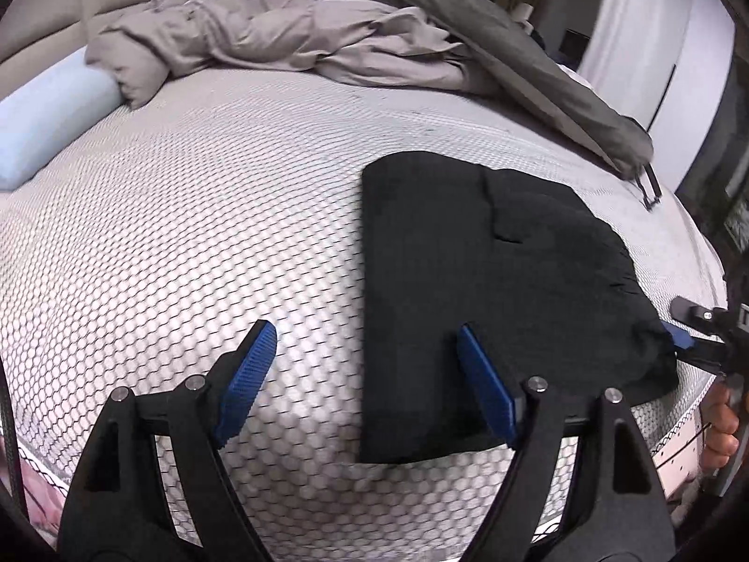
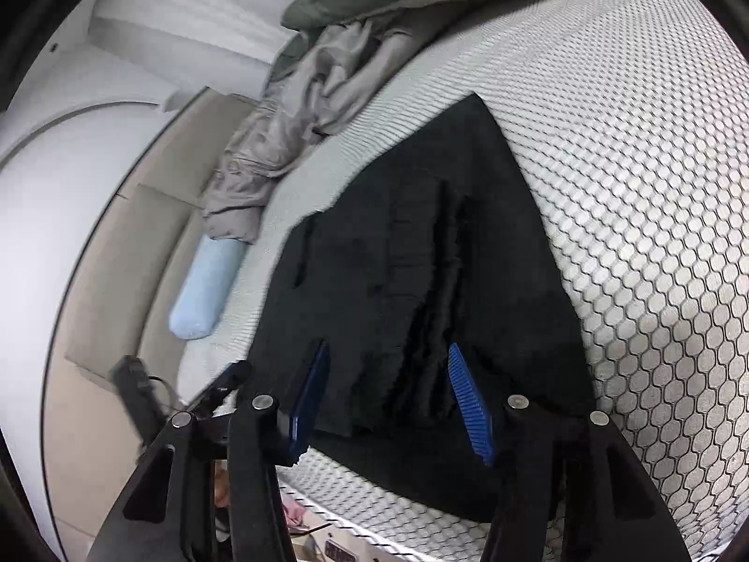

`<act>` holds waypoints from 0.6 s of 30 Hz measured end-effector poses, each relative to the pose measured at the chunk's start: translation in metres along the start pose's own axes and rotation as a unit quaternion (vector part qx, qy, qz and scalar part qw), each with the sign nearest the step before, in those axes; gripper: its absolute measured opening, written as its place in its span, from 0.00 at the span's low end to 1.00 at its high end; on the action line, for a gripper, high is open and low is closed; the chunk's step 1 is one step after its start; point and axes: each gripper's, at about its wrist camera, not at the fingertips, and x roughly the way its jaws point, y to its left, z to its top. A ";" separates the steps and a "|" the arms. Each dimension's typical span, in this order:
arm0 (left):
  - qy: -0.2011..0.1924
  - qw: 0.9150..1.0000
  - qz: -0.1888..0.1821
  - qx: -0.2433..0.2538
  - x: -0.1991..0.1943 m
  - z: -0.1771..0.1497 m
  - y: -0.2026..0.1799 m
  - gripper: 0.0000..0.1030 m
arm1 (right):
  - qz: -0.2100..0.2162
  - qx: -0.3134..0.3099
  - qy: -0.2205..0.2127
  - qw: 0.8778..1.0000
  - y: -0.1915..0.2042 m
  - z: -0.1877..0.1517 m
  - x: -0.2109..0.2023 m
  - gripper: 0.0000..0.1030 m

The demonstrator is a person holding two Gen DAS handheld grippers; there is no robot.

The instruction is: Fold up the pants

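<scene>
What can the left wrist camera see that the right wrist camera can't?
Only the left wrist view shows the person's hand at the right edge and the white wardrobe.

Only the right wrist view shows the bunched waistband up close, between the right gripper pads.

Both show the black pants, patterned mattress, blue pillow and grey bedding.

Black pants (image 1: pixel 491 281) — on a white mattress (image 1: pixel 187 234) with black honeycomb print; blue gripper pads (image 1: pixel 245 377), grey-beige duvet (image 1: pixel 281 37).
</scene>
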 end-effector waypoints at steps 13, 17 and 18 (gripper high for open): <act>0.013 1.000 -0.004 -0.009 0.003 -0.007 0.006 0.76 | 0.002 -0.013 0.011 1.000 0.000 -0.002 0.023 0.13; -0.005 1.000 -0.007 -0.009 -0.013 -0.003 0.002 0.76 | 0.007 -0.098 -0.059 0.993 0.050 -0.005 -0.019 0.13; -0.006 1.000 -0.007 -0.007 -0.014 -0.003 -0.001 0.76 | 0.002 -0.110 -0.067 0.992 0.057 -0.006 -0.028 0.13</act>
